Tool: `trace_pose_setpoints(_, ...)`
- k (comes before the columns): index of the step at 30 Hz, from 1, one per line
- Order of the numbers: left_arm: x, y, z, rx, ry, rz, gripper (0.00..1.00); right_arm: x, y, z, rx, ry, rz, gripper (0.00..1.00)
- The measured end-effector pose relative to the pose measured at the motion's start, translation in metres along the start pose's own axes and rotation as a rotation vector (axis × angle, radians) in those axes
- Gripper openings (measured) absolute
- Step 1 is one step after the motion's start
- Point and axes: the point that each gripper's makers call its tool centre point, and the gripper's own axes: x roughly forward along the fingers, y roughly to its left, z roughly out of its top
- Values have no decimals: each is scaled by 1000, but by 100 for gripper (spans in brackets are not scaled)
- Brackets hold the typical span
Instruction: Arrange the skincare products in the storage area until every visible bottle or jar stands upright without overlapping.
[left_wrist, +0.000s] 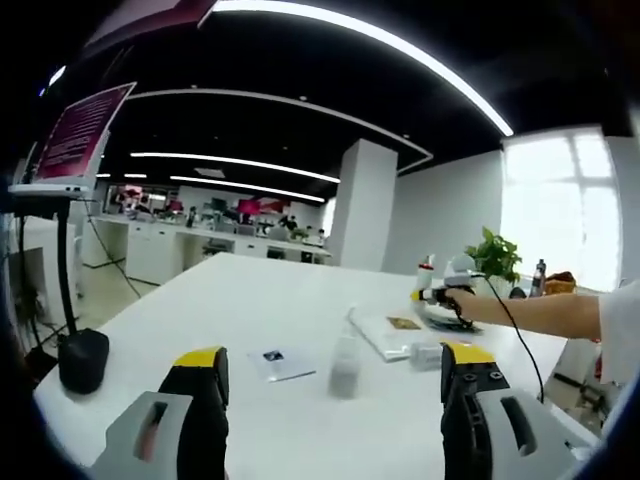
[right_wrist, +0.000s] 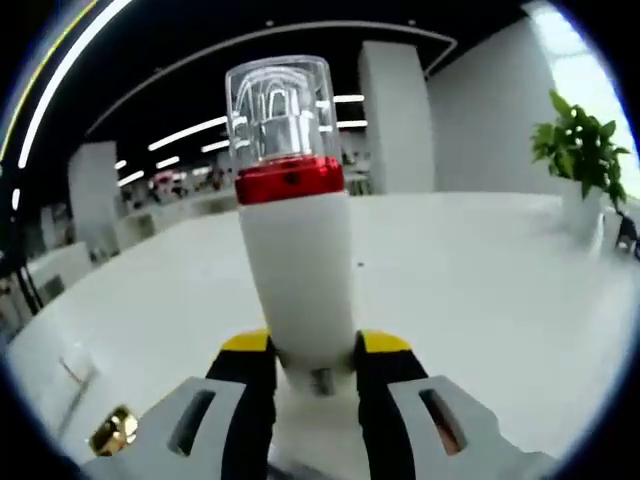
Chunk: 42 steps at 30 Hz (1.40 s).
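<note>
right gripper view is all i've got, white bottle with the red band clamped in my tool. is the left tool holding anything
Observer: No. The left tool is open and empty, low over the white table.
Operator: any other bottle over there
Observer: Yes, one clear bottle stands upright on the table. It shows between the left tool's jaws but is apart from both.

2 bottles, a frosted bottle (left_wrist: 345, 365) and a white bottle (right_wrist: 296, 262); 1 plant (right_wrist: 582, 150); 1 table (left_wrist: 260, 300).
</note>
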Motion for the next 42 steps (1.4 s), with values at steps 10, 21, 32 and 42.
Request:
trace_pose_setpoints(10,0,0,0,-2,-3,-1,90,3,0,-1,-43,11,-17,30)
trace_pose_setpoints(21,-3,5,3,-11,-14,11,90,-16,13,-10,-61,31,101,56)
trace_pose_setpoints(32,2,-8,0,-21,-3,-8,90,-67,15,-8,-74,-94,151,42)
trace_pose_setpoints(42,23,-51,5,-94,-34,-54,94,-123,3,54,-192,-352,124,10)
